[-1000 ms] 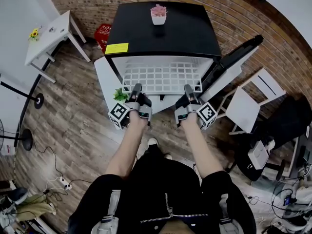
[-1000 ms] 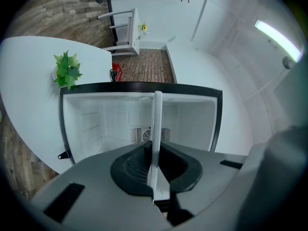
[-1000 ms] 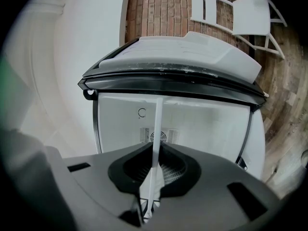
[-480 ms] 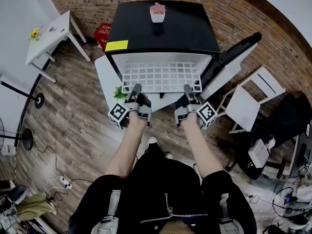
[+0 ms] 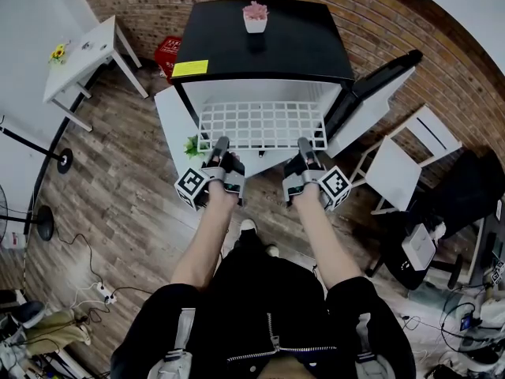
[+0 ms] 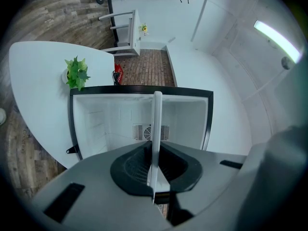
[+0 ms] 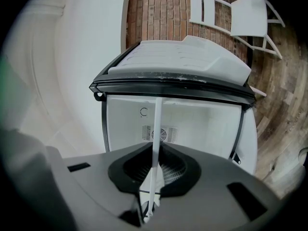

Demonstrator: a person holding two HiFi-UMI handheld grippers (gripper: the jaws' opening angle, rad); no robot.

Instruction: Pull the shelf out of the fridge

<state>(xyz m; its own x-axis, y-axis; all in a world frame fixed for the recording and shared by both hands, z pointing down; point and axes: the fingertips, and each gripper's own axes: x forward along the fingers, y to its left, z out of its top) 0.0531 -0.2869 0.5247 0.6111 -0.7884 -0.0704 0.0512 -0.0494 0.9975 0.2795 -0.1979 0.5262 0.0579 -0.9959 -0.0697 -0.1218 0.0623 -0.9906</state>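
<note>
Now left gripper (image 5: 220,144) and right gripper (image 5: 304,144) both grip the shelf (image 5: 260,125).
Each gripper's jaws are pinched tight on the white wire shelf's front edge, near its corners; shelf lies level, sticking partly out of the open fridge (image 5: 260,50), door (image 5: 379,81) swung right.

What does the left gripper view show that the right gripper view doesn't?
Only the left gripper view: a green plant left of the fridge, and a white table with a yellow flower. Only the right gripper view: the open fridge door and a white chair. Both: the fridge's white cavity with its rear vent, and the shelf seen edge-on, clamped between the jaws.
</note>
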